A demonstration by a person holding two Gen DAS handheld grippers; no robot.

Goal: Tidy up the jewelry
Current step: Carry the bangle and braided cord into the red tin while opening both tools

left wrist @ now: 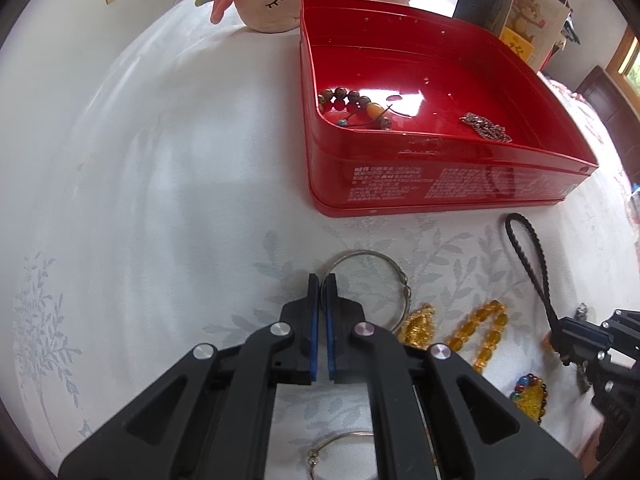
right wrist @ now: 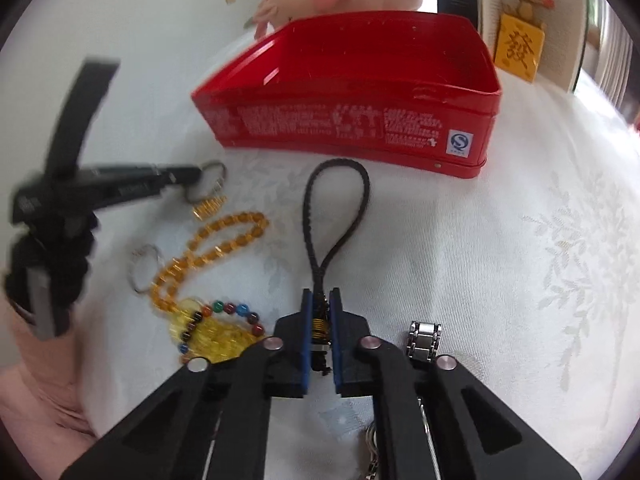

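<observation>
The left gripper (right wrist: 202, 174) is blurred in the right wrist view, and the second silver bangle (left wrist: 340, 446) is partly hidden behind its own fingers (left wrist: 314, 320).

left wrist: steep, close over tablecloth (left wrist: 160, 160) | right wrist: likewise | shared: red tin (left wrist: 440, 184)

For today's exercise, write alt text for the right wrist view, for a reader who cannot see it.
The right gripper is shut on the coiled end of a black braided cord loop lying on a white tablecloth before a red tin. Left of it lie amber beads and the blurred left gripper.
</observation>
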